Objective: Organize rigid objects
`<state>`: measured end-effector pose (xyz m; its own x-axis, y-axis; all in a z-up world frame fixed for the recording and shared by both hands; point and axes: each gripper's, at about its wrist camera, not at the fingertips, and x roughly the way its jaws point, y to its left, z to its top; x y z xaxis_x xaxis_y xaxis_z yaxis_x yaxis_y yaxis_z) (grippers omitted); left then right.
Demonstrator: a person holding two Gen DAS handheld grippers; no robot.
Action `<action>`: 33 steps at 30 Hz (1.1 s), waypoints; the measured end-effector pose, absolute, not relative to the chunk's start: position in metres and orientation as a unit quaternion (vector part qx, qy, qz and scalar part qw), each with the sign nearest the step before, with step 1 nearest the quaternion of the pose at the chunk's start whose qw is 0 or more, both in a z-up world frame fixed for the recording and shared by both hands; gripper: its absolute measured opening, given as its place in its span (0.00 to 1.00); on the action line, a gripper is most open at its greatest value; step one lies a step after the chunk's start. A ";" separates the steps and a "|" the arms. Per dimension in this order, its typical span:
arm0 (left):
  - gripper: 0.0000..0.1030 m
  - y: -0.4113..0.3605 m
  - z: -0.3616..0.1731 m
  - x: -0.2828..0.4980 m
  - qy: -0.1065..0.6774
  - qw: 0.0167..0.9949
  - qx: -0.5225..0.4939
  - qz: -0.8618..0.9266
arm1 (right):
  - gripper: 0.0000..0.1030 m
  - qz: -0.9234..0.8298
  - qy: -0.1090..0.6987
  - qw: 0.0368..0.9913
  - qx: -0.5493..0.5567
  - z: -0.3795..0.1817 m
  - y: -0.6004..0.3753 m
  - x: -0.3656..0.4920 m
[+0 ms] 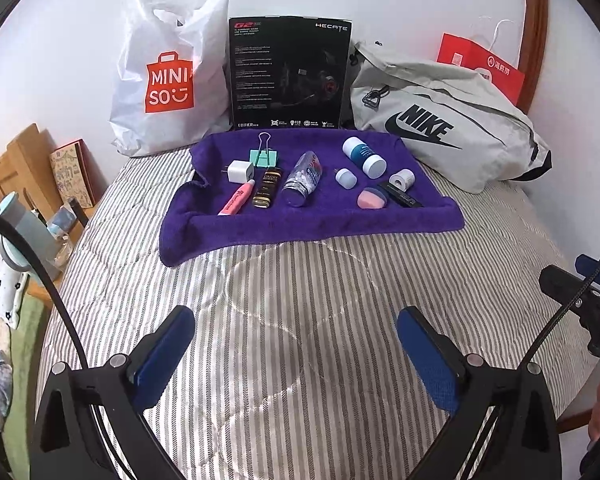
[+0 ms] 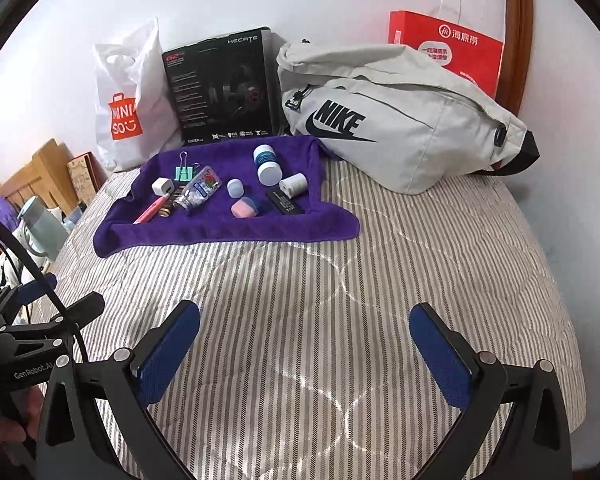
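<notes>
A purple towel (image 1: 260,228) (image 2: 204,232) lies on the striped bed with several small items on it: a white charger (image 1: 240,171), a green binder clip (image 1: 264,156), a pink pen (image 1: 236,199), a dark gold tube (image 1: 265,193), a clear bottle (image 1: 302,180) (image 2: 198,192), a blue-white bottle (image 1: 364,157) (image 2: 267,164), a small white cap (image 1: 345,178), a pink sponge (image 1: 371,199) (image 2: 244,208), a black stick (image 1: 406,195) and a tape roll (image 1: 403,178). My left gripper (image 1: 296,316) and my right gripper (image 2: 305,314) both hover open over the bare quilt, well short of the towel.
Against the wall stand a white Miniso bag (image 1: 168,80), a black headset box (image 1: 290,74), a grey Nike bag (image 1: 440,120) (image 2: 380,116) and a red paper bag (image 2: 446,50). A wooden nightstand with a kettle (image 1: 24,220) is left of the bed. Striped quilt (image 1: 300,280) spreads below the grippers.
</notes>
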<state>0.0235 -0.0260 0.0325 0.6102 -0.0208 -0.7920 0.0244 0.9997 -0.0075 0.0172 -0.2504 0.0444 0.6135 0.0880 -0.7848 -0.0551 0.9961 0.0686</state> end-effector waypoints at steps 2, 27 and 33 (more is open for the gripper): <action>0.99 -0.026 0.033 0.022 0.440 0.898 0.003 -0.011 | 1.00 0.039 0.438 0.898 0.015 0.044 -0.249 0.016; 0.99 -0.019 0.035 0.014 0.442 0.897 0.003 -0.001 | 1.00 0.047 0.435 0.899 0.005 0.048 -0.240 0.007; 0.99 -0.019 0.034 0.013 0.443 0.897 0.003 0.000 | 1.00 0.048 0.431 0.901 0.006 0.052 -0.240 0.005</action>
<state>0.0134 -0.0194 0.0342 0.6079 0.0029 -0.7940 0.0017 1.0000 0.0049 0.0047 -0.2404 0.0520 0.6235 0.0921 -0.7764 -0.0819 0.9953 0.0523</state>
